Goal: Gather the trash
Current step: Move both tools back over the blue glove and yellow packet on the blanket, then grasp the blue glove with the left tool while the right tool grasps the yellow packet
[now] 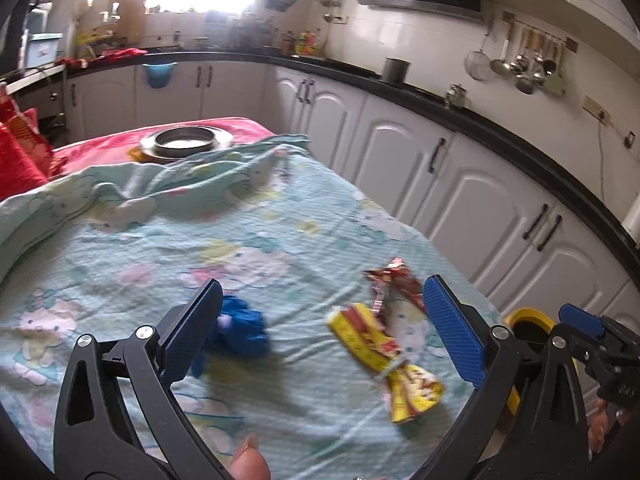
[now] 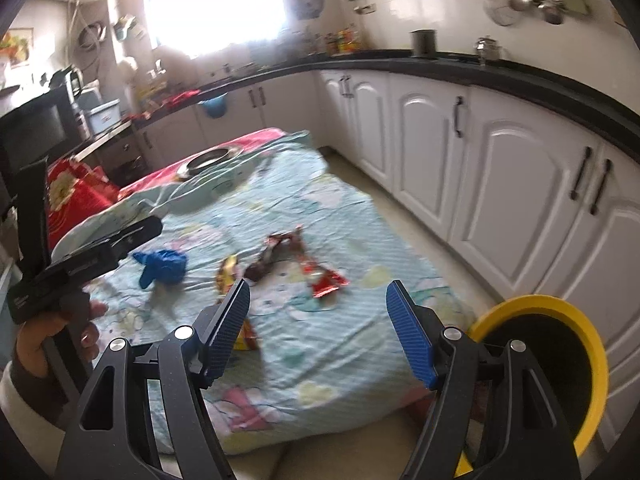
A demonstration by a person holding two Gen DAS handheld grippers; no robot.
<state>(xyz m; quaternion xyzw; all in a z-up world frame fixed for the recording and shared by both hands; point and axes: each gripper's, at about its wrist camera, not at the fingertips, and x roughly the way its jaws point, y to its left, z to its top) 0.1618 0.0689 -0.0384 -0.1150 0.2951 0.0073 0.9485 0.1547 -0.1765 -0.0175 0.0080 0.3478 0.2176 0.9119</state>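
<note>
Both claws, left [image 1: 322, 328] and right [image 2: 318, 334], gape over crumpled yellow-red wrappers [image 1: 384, 354] and a blue wad [image 1: 240, 330].

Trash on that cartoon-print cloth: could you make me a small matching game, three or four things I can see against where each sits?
Things
1. blue crumpled glove
2. yellow wrapper
3. yellow-rimmed bin
4. metal dish

Places
A. on the floor beside the table
B. far end, on the red cloth
C. near the left gripper's left finger
D. near the left gripper's right finger

Pairs: 1-C, 2-D, 3-A, 4-B
</note>
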